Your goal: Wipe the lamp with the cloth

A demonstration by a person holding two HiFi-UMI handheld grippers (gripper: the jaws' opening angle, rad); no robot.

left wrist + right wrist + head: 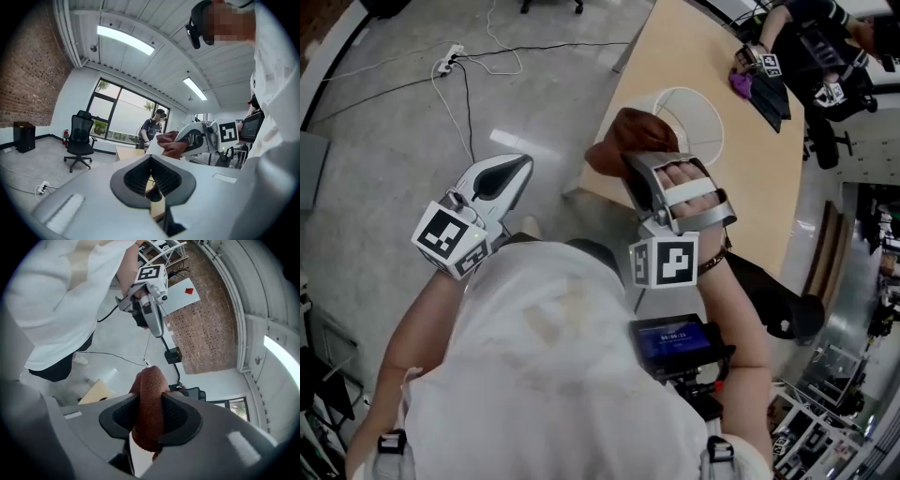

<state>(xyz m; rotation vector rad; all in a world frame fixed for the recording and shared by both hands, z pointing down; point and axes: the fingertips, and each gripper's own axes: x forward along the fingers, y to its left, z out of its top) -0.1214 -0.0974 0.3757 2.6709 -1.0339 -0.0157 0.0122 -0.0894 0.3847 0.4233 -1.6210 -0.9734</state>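
Note:
A white lamp shade point(698, 112) stands at the near left corner of the wooden table point(769, 197). My right gripper point(636, 161) is shut on a bunched brown cloth point(623, 139), which hangs over the shade's near left rim. In the right gripper view the cloth point(151, 404) fills the gap between the pads of the right gripper point(151, 417), with the white shade point(140, 459) below. My left gripper point(523, 161) is out over the floor left of the table, level, pads together on nothing. In the left gripper view, past the left gripper point(150, 172), the cloth point(168, 143) shows.
Another person point(825, 47) works at the table's far end with grippers and a purple cloth point(741, 82). A power strip point(448, 64) and cables lie on the grey floor. A black office chair point(78, 140) stands by the window. A dark chair point(787, 314) sits right of me.

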